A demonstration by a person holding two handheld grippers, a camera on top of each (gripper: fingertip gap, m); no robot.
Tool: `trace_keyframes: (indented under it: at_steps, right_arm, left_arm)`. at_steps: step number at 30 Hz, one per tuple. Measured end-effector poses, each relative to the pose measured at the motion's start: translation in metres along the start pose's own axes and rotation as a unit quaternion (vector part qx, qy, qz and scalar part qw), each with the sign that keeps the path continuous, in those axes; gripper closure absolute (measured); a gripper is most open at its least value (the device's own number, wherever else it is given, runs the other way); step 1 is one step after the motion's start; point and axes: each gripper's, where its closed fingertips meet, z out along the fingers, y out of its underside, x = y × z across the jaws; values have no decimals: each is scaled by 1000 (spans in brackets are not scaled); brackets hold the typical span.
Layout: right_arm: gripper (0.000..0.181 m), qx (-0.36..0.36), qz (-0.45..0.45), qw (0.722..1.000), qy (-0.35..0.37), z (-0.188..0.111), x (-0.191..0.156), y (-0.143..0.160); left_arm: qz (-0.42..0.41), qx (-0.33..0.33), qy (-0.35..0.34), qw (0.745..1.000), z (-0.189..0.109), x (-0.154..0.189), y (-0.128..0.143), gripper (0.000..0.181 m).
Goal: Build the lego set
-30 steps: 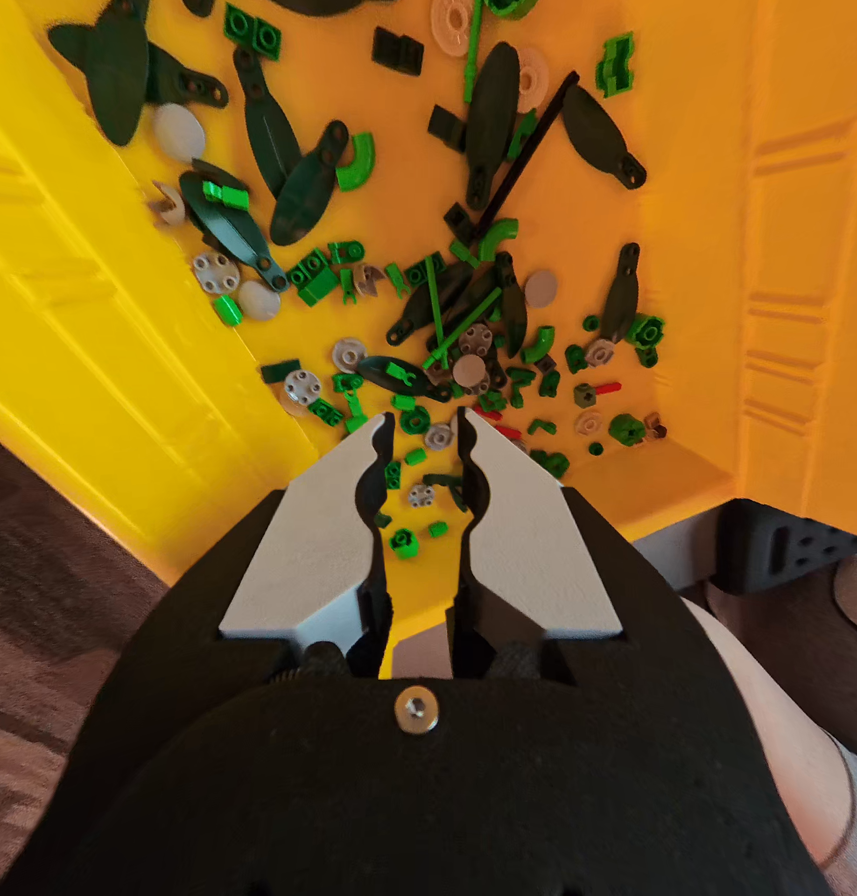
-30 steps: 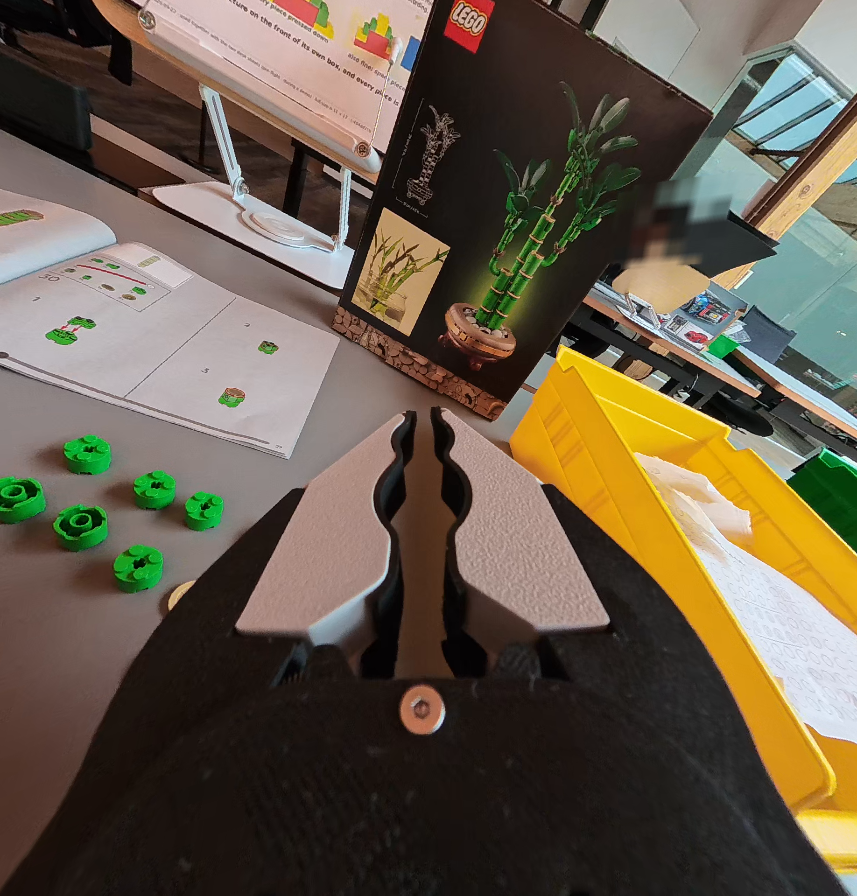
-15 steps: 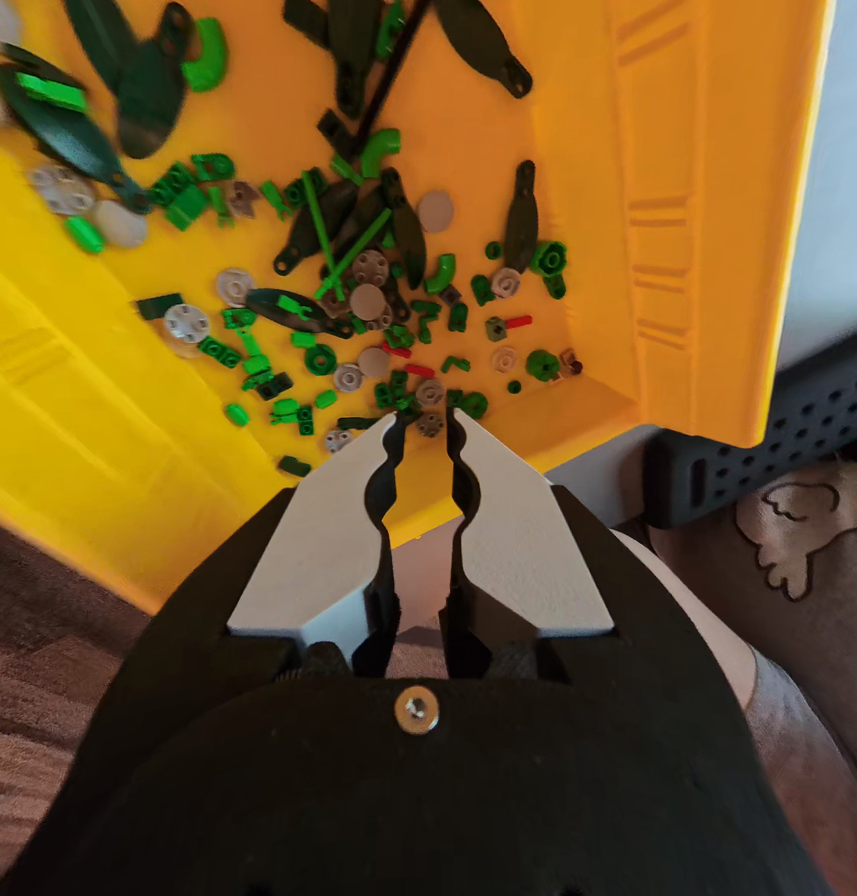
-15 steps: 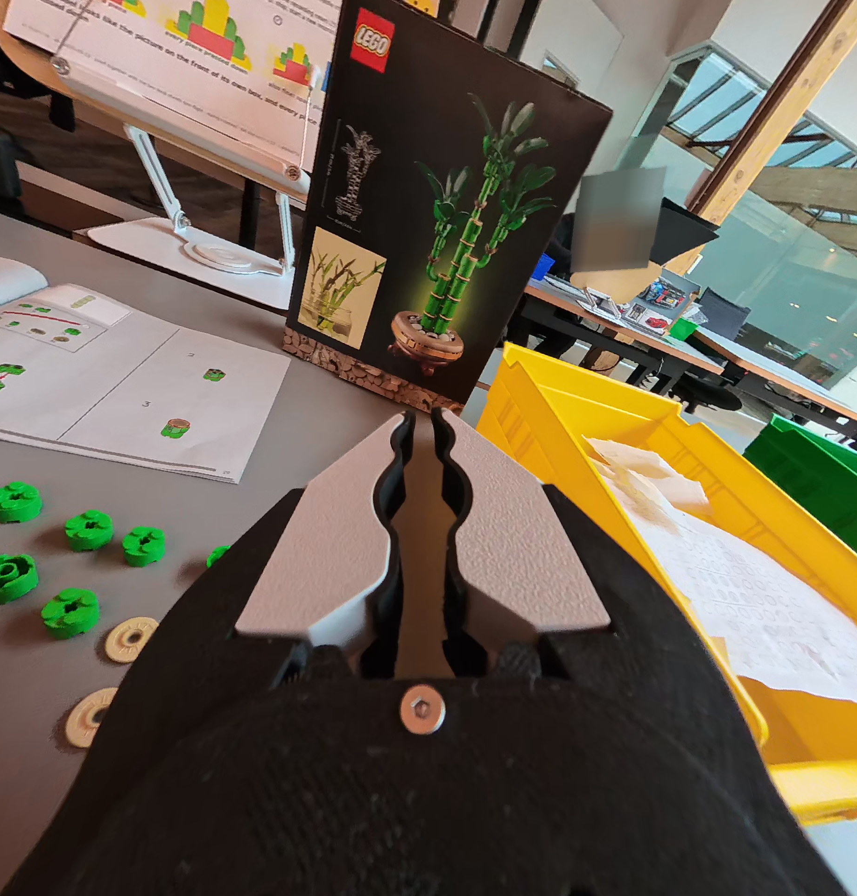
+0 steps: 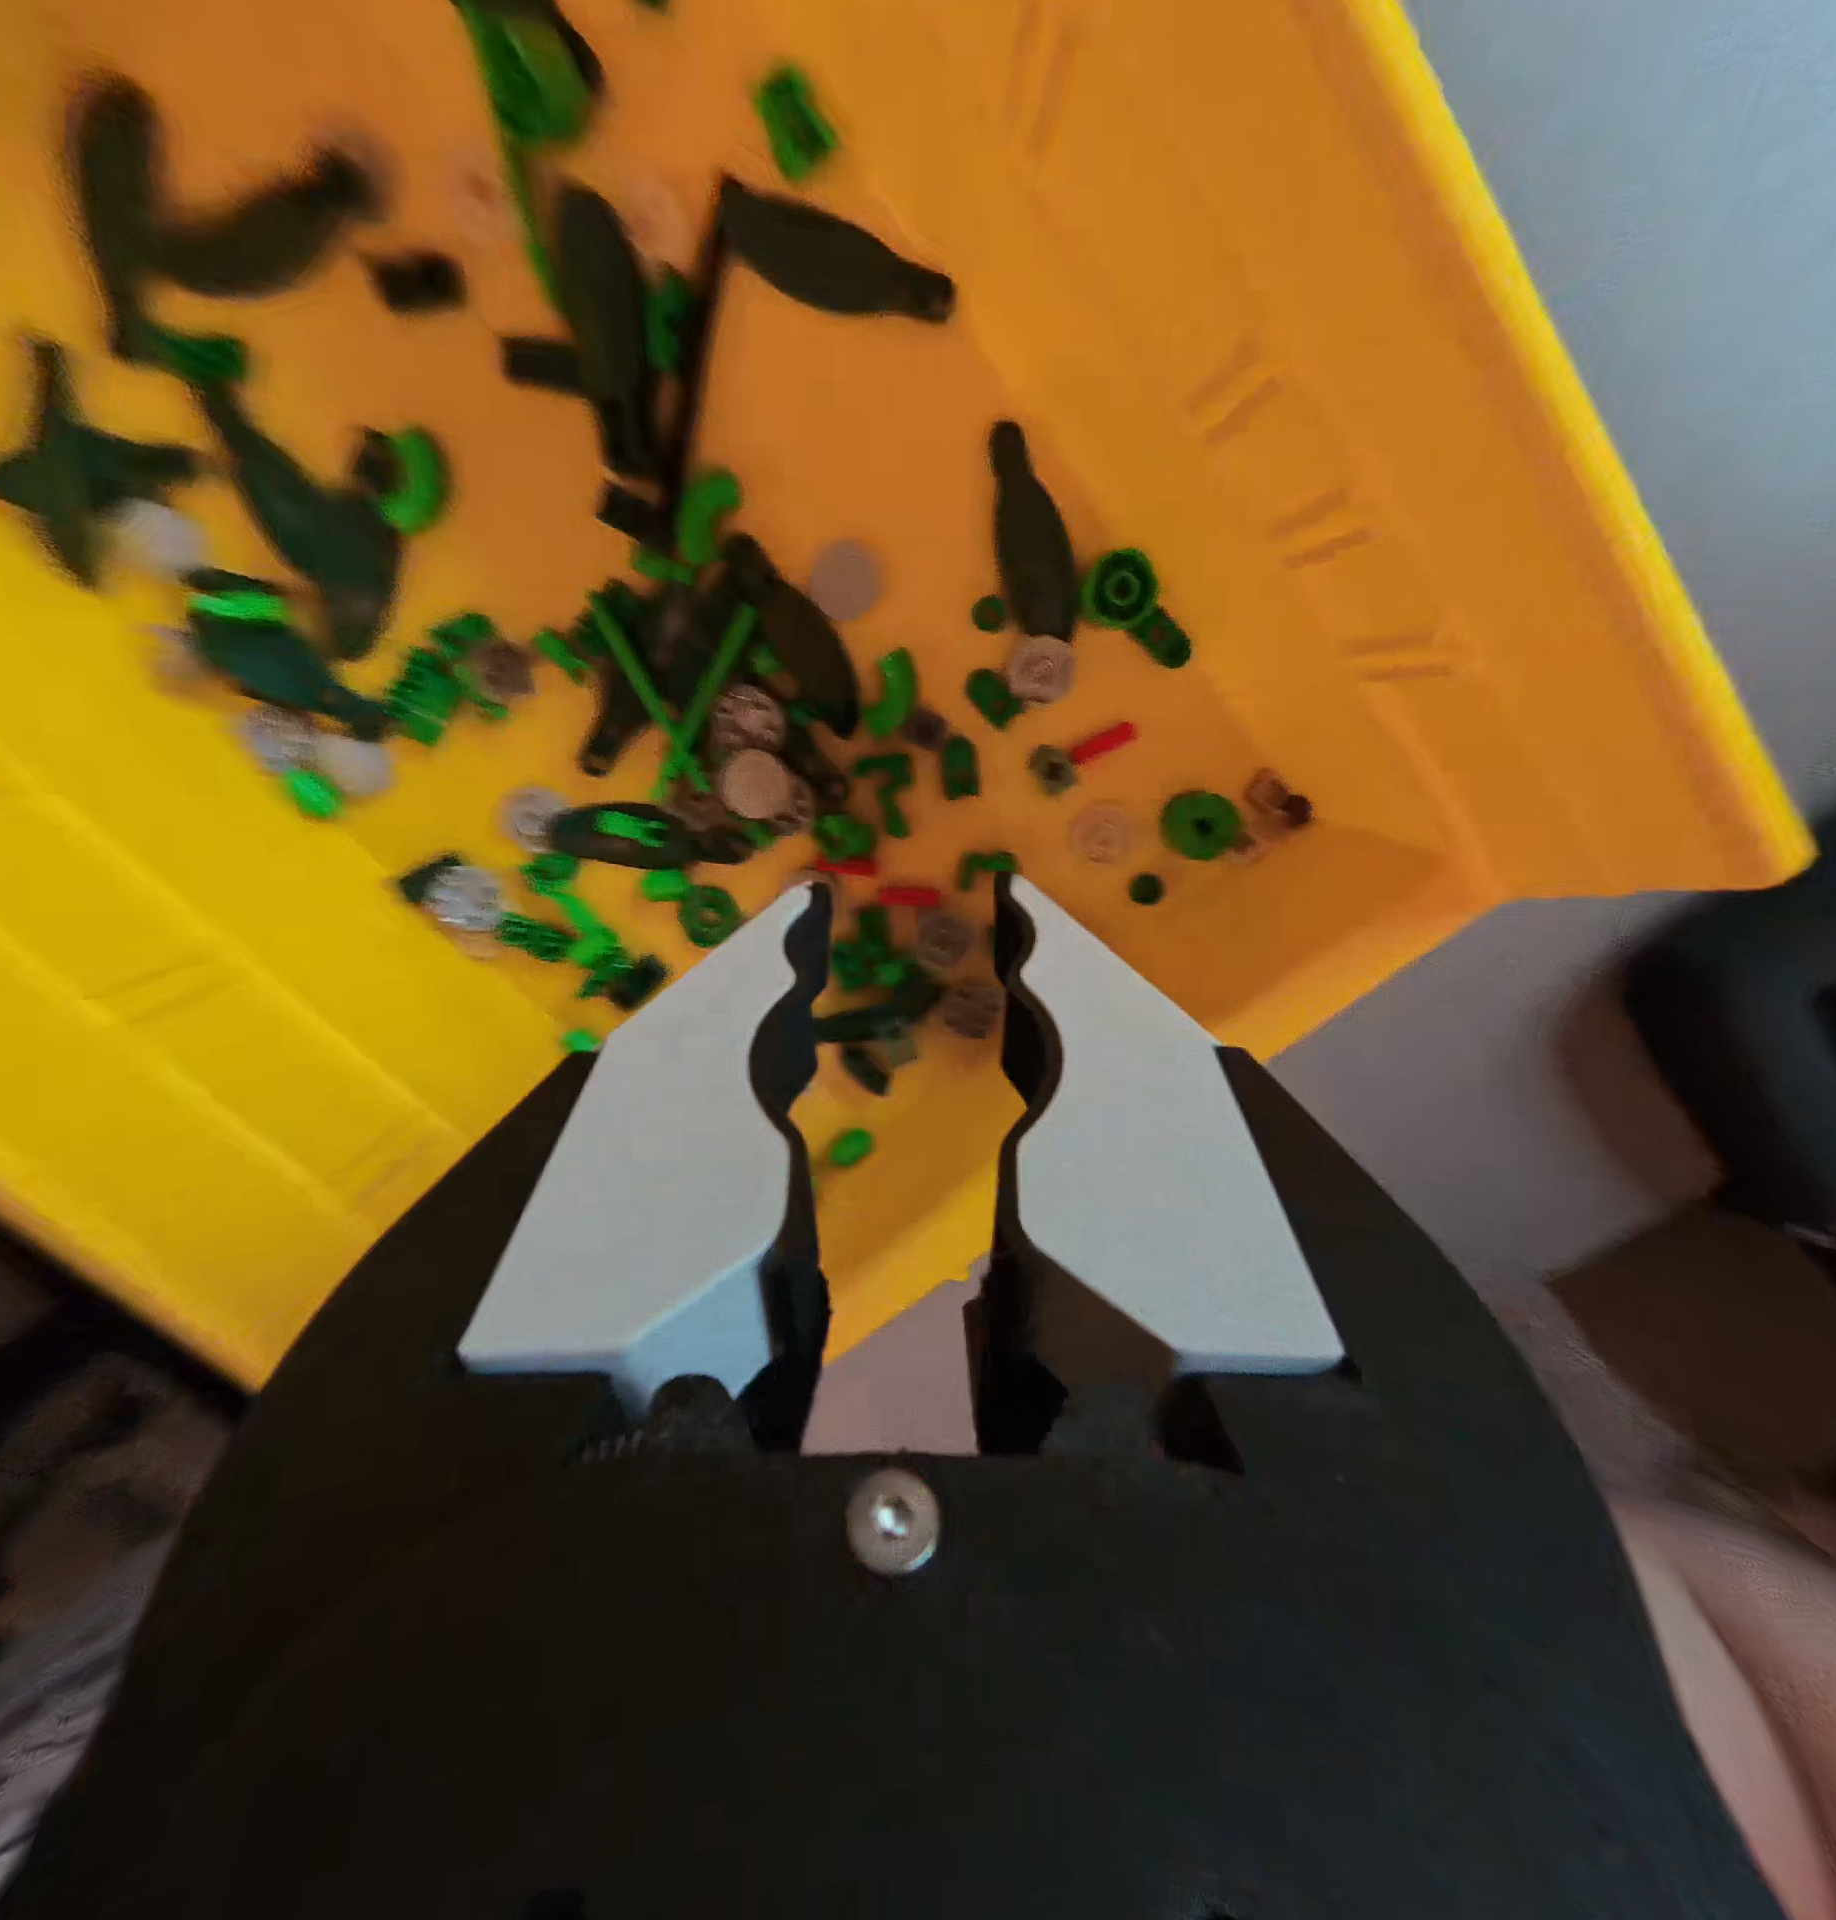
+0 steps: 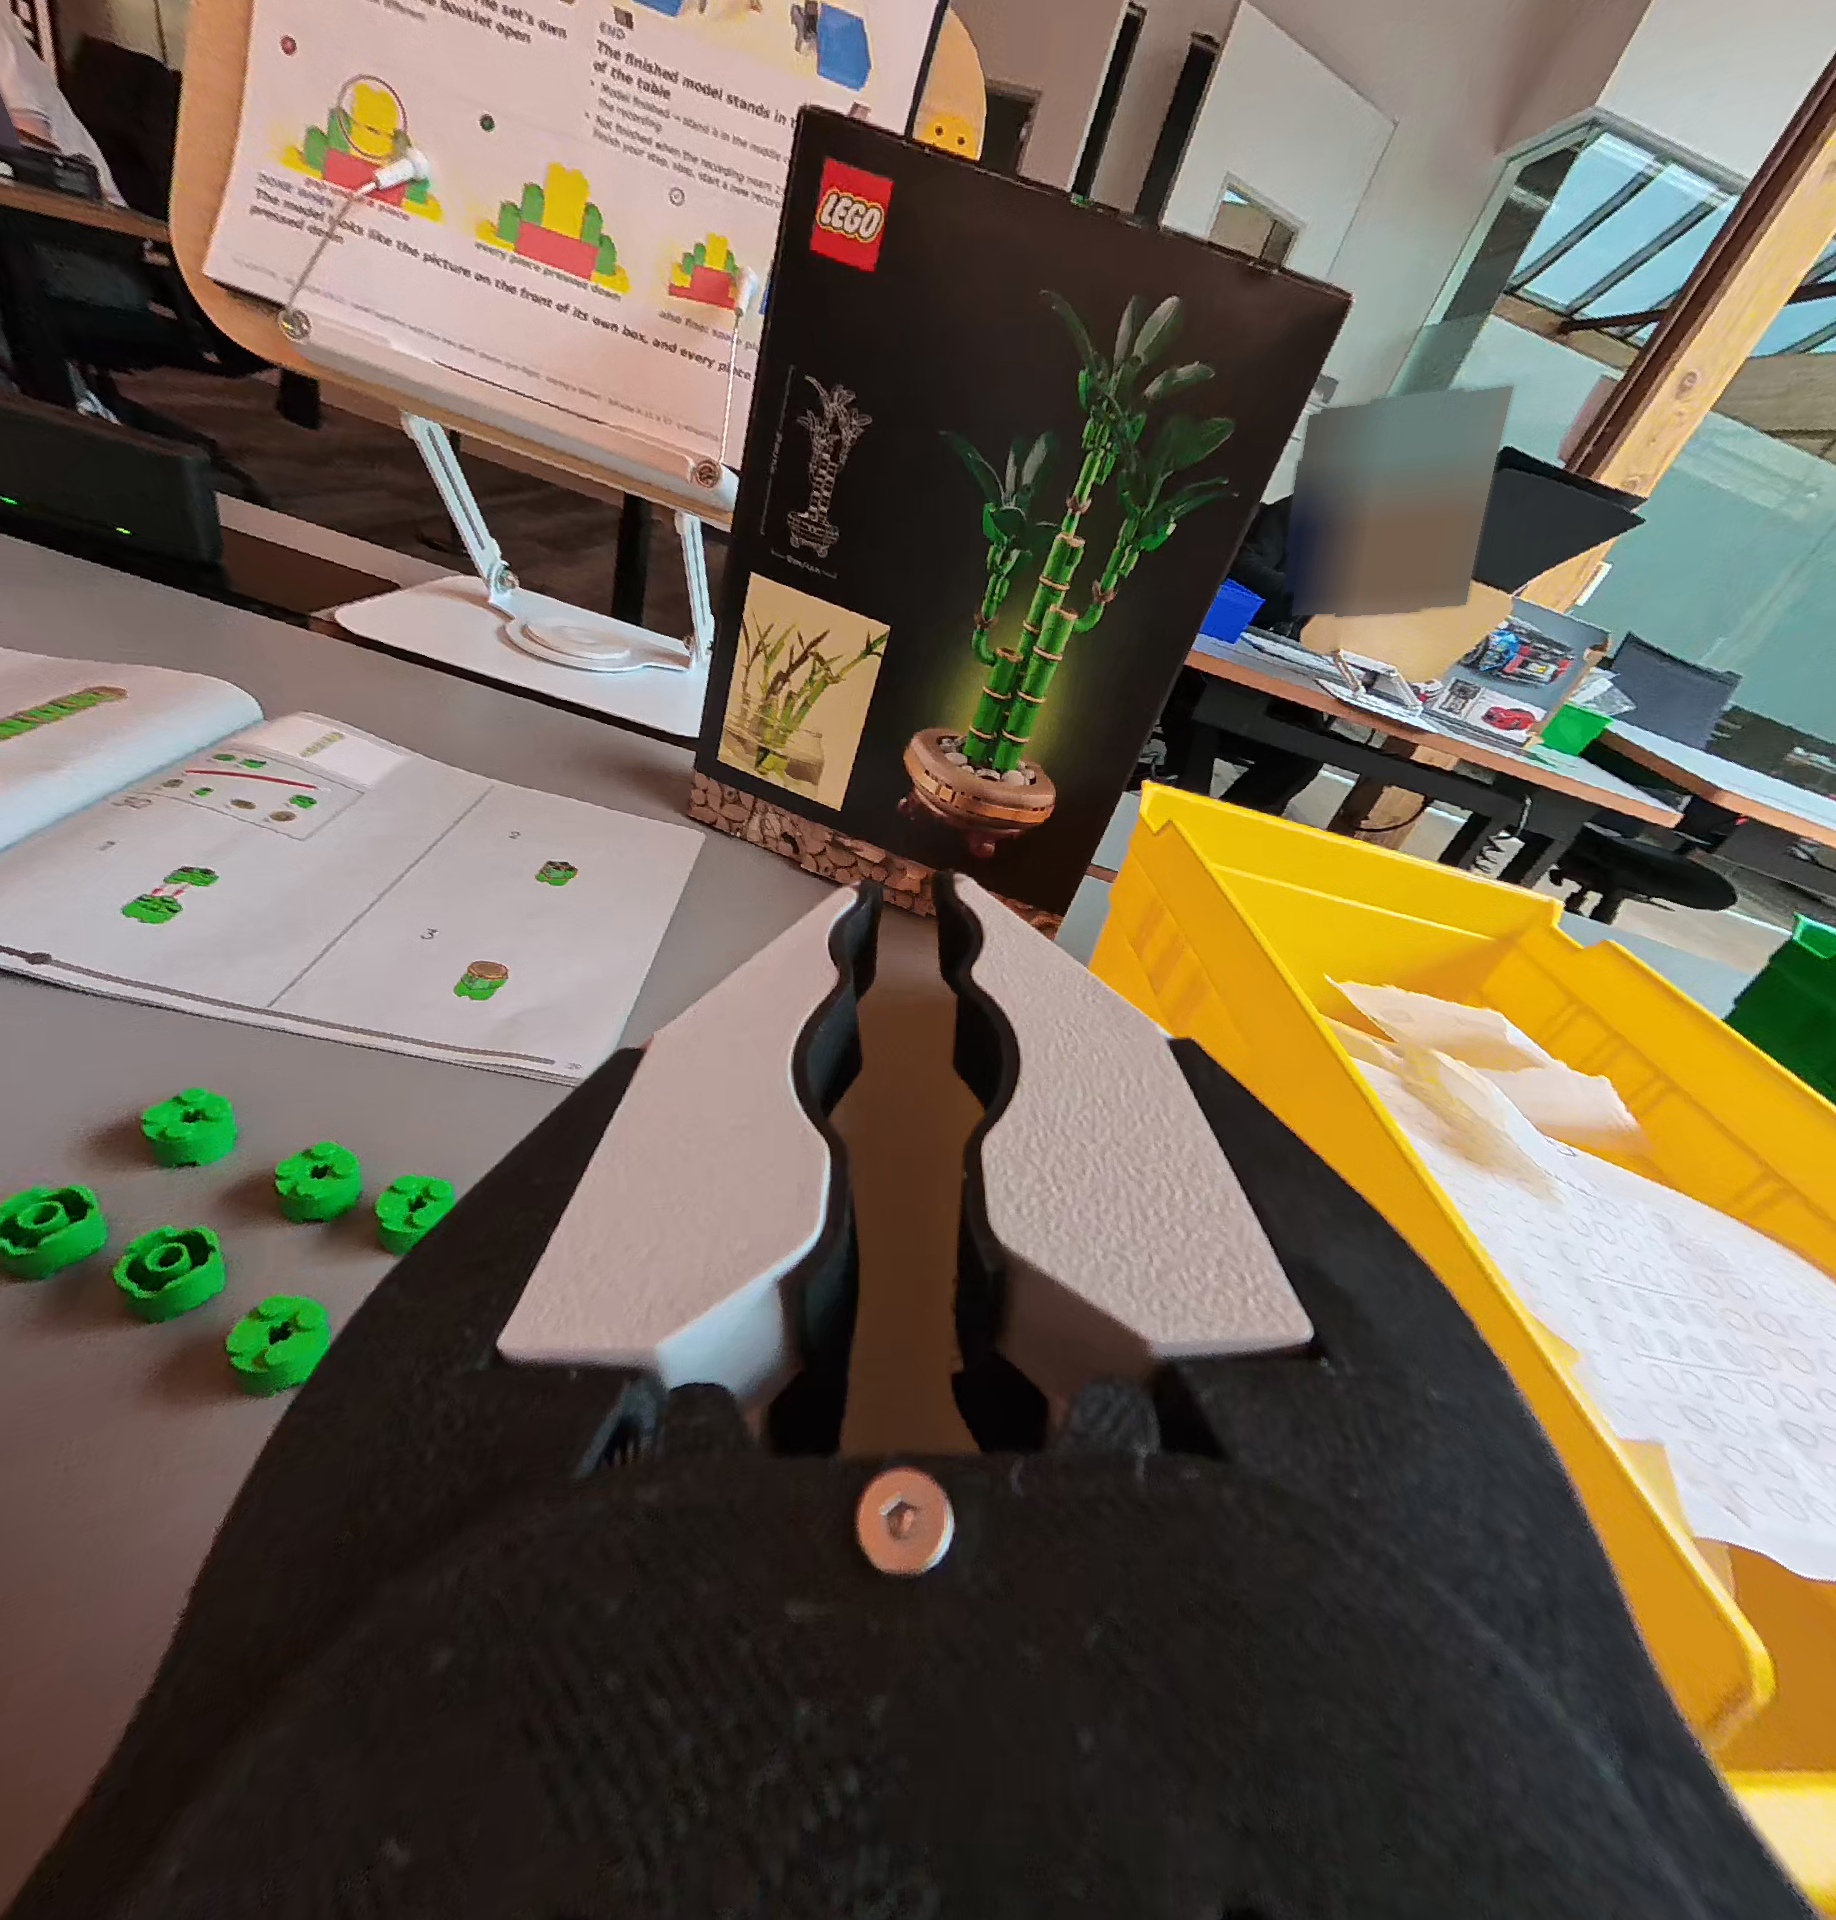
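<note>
While the left wrist view is looking down into a yellow bin (image 5: 1257,343), the left gripper (image 5: 906,896) is hanging over its near corner with jaws parted and nothing between them. Loose lego pieces (image 5: 748,717) are lying scattered on the bin floor: dark green leaf shapes, bright green curved and round bits, grey round plates, a small red pin (image 5: 1101,742). Much of this is motion-blurred.

Only the right wrist view is showing the grey worktop (image 6: 83,1507). The right gripper (image 6: 906,896) is sitting above it, jaws slightly apart and empty. Six green round bricks (image 6: 171,1270), matte with scalloped edges, are lying apart from one another left of the gripper. An open instruction booklet (image 6: 374,914) is lying flat beyond them. The set's dark box (image 6: 997,540) is standing upright behind the jaws, and a printed sheet on a white stand (image 6: 540,634) is farther back. A second yellow bin (image 6: 1340,914) at right is holding white paper (image 6: 1641,1351).
</note>
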Motion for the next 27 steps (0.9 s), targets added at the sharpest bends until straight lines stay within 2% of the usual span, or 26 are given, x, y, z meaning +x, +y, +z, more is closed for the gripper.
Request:
trace_keyframes:
  at_steps: [1, 4, 5, 6, 7, 8, 10, 12, 14, 18, 21, 27]
  right_arm:
    - [171, 3, 2, 1000, -3, 0, -1, -2]
    - [170, 10, 8, 1000, -6, -1, -1, -5]
    - [170, 12, 10, 1000, -7, -2, -1, -6]
    - [170, 15, 13, 1000, -9, -3, -1, -8]
    - [169, 18, 15, 1000, -10, -4, -1, -9]
    - [169, 21, 17, 1000, -11, -5, 0, -10]
    - [169, 30, 23, 999, -11, -8, 1, -14]
    - [169, 40, 29, 999, -13, -10, 2, -18]
    - [168, 44, 38, 998, -17, -11, 2, -19]
    - [168, 42, 47, 998, -31, -9, 0, -18]
    - [168, 48, 50, 997, -37, -10, -2, -21]
    - [168, 51, 52, 996, -48, -10, -6, -23]
  left_arm:
    - [24, 14, -32, 999, -5, -5, 0, 152]
    - [103, -9, -76, 992, -7, -9, 12, 144]
    - [116, -15, -88, 989, -5, -11, 14, 144]
    - [121, -17, -79, 989, -1, -7, 14, 152]
    - [107, -16, -65, 992, 4, -3, 14, 166]
    - [81, -21, -39, 996, 10, 3, 14, 166]
    - [30, -26, 8, 999, 18, 11, 13, 149]
    - [2, -11, 27, 1000, 20, 12, 6, 138]
    - [0, 7, 40, 999, 20, 14, 1, 140]
    - [22, 8, -10, 1000, 17, 3, 1, 148]
    - [16, 16, -10, 1000, 14, 6, -2, 149]
    - [26, 0, -18, 1000, 9, 4, 10, 149]
